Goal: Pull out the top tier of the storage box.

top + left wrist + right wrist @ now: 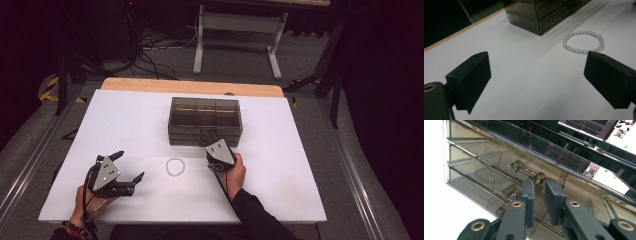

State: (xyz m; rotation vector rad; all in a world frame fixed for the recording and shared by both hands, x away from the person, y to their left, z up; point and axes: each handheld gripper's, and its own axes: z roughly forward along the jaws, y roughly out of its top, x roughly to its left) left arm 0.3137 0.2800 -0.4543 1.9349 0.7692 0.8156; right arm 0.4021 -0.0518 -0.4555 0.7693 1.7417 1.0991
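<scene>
A smoky clear drawer box (205, 120) stands mid-table, and its stacked drawers (481, 162) carry metal bar handles. My right gripper (216, 148) is at the box's front. In the right gripper view its jaws are drawn close, and the tips (539, 182) pinch the right end of the upper drawer handle (526, 172). A white bead bracelet (175, 166) lies flat on the table in front of the box. The bracelet (584, 42) is seen beyond the right-hand jaw. My left gripper (129, 167) hovers left of it, wide open and empty, with its pads (474, 77) far apart.
The white table top (125, 125) has a wooden strip (190, 86) along its far edge. Two more handles (508, 191) sit lower on the box front. Metal rails (30, 160) flank the table, and a white stand (235, 35) and cables lie on the floor beyond.
</scene>
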